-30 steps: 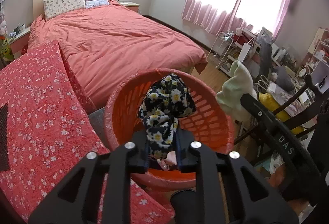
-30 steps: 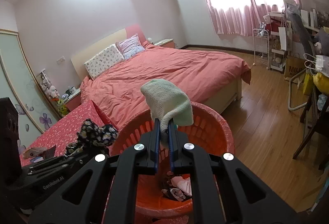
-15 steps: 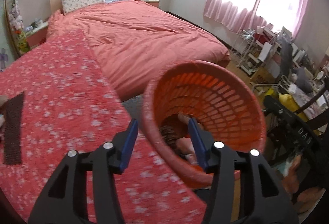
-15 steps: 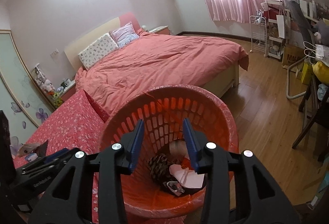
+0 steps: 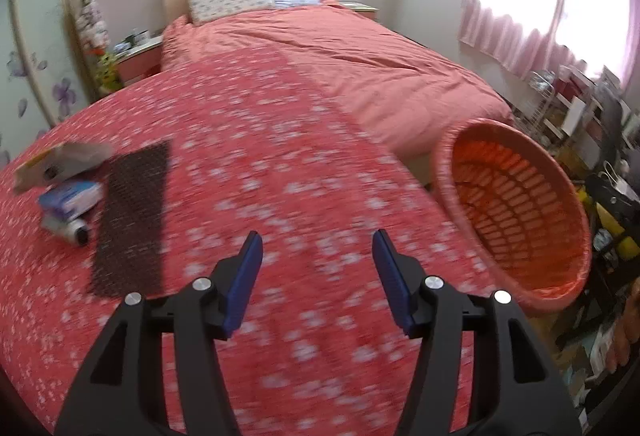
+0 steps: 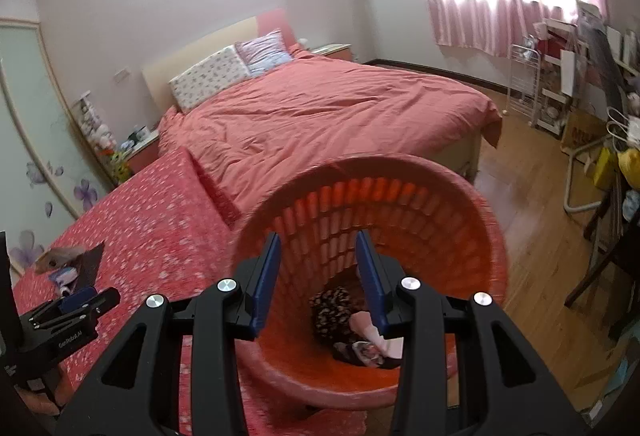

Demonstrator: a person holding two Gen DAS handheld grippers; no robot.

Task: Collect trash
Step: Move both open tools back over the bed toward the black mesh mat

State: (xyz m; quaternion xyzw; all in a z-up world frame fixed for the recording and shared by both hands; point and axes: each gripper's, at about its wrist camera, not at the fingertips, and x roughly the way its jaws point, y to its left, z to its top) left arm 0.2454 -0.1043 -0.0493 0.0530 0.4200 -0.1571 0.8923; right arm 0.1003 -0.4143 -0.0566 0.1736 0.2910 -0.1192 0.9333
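Observation:
An orange plastic basket (image 6: 400,212) stands beside the red flowered quilt (image 5: 260,164); it also shows at the right of the left wrist view (image 5: 520,212). In its bottom lie a black floral cloth (image 6: 330,310) and other crumpled pieces (image 6: 370,340). My right gripper (image 6: 318,268) is open and empty over the basket's mouth. My left gripper (image 5: 316,268) is open and empty above the quilt, left of the basket. Loose trash (image 5: 66,180) lies on the quilt at the left next to a dark mesh mat (image 5: 132,216).
A bed with a pink cover (image 6: 328,108) stands behind the basket. A wooden floor (image 6: 540,244) lies to the right, with chairs and a cluttered shelf (image 6: 560,84) along the wall. The left gripper's body (image 6: 64,320) shows low left in the right wrist view.
Both grippers opened and dropped the floral cloth and the pale green cloth into the basket. The left gripper then swung left over the quilt, toward the trash by the mat.

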